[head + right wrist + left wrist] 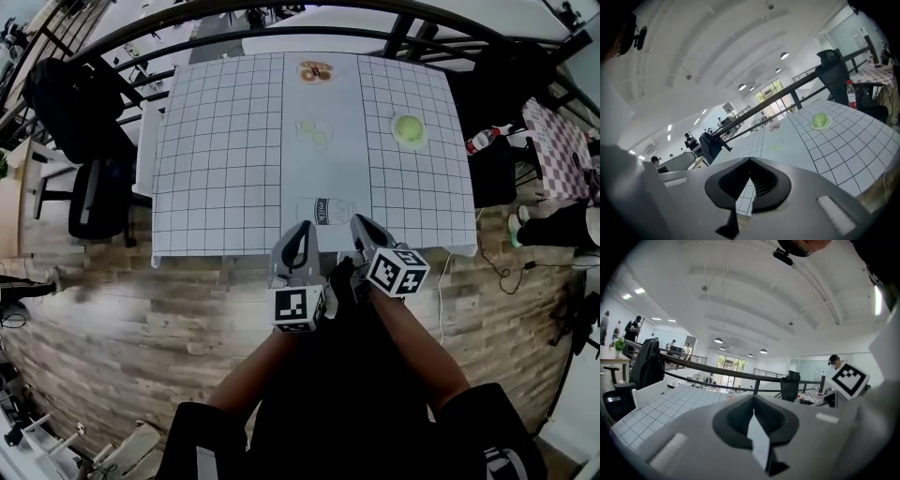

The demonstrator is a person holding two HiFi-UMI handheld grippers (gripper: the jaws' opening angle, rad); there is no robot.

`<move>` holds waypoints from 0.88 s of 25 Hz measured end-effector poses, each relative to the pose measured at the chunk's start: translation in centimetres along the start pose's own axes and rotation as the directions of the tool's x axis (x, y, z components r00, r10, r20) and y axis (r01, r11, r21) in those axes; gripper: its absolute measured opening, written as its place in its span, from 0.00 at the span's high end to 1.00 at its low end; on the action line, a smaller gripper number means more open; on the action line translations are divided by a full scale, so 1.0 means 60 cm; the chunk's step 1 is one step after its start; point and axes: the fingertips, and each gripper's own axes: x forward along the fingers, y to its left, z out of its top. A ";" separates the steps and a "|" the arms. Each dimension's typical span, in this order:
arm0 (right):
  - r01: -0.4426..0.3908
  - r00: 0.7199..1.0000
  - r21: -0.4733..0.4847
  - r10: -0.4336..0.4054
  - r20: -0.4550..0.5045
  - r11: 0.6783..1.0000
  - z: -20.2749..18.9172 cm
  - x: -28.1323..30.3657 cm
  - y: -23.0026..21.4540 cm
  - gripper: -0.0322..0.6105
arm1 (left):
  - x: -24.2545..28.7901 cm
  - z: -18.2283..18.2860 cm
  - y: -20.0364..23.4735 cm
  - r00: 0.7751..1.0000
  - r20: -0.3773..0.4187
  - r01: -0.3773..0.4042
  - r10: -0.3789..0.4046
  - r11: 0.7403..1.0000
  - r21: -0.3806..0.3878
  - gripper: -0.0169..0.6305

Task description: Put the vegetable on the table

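A round green vegetable (409, 127) lies on a small plate at the right of the white gridded table (225, 169); it also shows in the right gripper view as the vegetable (819, 120). At mid-table is a plate of pale green slices (316, 132), and the same slices (776, 147) appear in the right gripper view. At the far edge is a plate of orange-brown food (317, 71). My left gripper (303, 228) and right gripper (360, 221) are side by side at the near table edge, both shut and empty. The jaws meet in the views of the left gripper (753, 400) and the right gripper (749, 161).
A milk-carton picture or flat pack (326, 210) lies just ahead of the grippers. Black chairs (80, 103) stand to the left. A bottle (483, 140) and a checkered table (562, 141) are at the right. A black railing (281, 33) runs behind the table.
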 end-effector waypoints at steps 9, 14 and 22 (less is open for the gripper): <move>0.004 0.992 -0.101 0.009 0.126 0.995 0.014 -0.076 0.042 0.95 | -0.039 0.024 -0.042 0.998 0.062 0.014 -0.017 0.999 0.040 0.96; 0.036 0.980 -0.176 0.000 0.199 0.984 0.050 -0.124 0.022 0.95 | -0.041 0.028 -0.093 0.996 0.080 0.024 -0.030 0.996 0.082 0.96; 0.081 0.965 -0.227 -0.020 0.261 0.970 0.083 -0.173 -0.016 0.95 | -0.025 0.044 -0.156 0.992 0.118 0.029 -0.047 0.989 0.146 0.96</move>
